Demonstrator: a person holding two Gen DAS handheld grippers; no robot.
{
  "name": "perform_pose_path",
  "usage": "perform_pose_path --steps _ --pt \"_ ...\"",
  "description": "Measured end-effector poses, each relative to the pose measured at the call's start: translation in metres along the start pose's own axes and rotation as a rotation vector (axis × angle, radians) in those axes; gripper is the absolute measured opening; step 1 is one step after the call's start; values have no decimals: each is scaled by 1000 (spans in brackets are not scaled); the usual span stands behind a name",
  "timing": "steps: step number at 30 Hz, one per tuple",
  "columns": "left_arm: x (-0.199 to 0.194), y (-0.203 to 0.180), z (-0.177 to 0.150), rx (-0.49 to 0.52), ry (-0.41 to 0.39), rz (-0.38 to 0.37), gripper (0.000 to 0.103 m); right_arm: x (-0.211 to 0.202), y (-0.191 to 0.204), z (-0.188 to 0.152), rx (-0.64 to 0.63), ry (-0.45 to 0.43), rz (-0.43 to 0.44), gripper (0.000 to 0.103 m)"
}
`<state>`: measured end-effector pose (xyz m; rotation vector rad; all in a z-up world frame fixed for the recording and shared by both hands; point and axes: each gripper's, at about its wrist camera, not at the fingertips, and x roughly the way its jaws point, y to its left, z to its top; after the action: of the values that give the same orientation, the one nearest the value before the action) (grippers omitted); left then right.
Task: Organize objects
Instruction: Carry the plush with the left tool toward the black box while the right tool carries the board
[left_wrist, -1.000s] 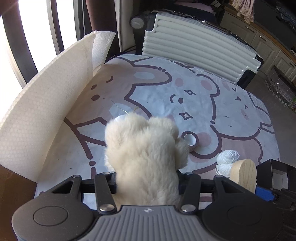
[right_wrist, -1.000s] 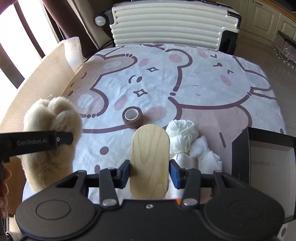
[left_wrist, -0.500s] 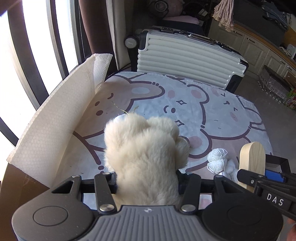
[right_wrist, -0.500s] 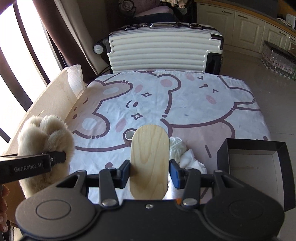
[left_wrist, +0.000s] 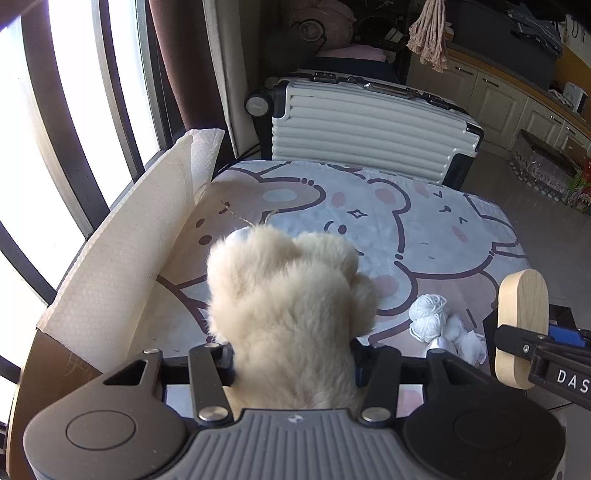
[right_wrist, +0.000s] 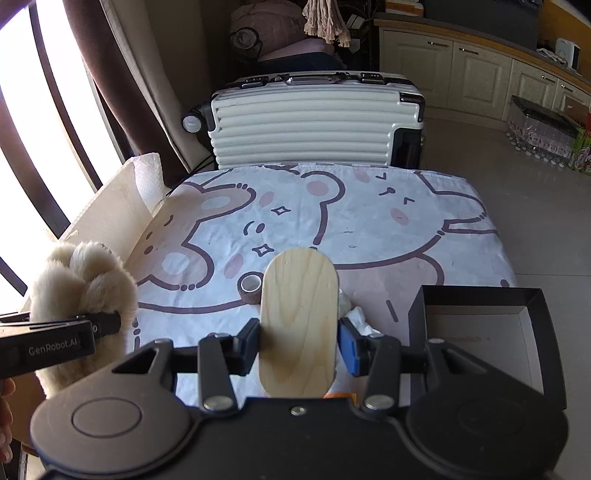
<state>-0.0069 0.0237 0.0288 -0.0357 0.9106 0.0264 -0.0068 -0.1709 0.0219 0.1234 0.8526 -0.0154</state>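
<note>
With both loads raised above the bear-print cloth (right_wrist: 369, 221), the bulky plush paw (left_wrist: 288, 302) clenched in the left gripper (left_wrist: 291, 363) could squirm loose, its soft cream fur giving under the pads. The smaller wooden oval (right_wrist: 298, 325), pale, smooth and upright, is pinched by the right gripper (right_wrist: 297, 345) beside the black box (right_wrist: 480, 328) and could slip or clip its wall.

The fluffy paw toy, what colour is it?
Cream-coloured fluffy paw toy, seen best in the left wrist view.

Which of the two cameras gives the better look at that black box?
The right wrist view: the black box shows open, its pale inside visible, beside the right gripper holding the wooden block. The left wrist view catches only a dark corner behind the block.
</note>
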Motion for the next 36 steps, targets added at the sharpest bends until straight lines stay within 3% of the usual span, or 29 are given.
perform_pose_path --steps 19,36 --pt "-3 -14 -1 -28 -12 -31 51 -18 -10 1 -33 -33 -44 46" --pt "4 -104 -3 70 -5 -159 50 -45 -110 -14 88 -39 -171 46"
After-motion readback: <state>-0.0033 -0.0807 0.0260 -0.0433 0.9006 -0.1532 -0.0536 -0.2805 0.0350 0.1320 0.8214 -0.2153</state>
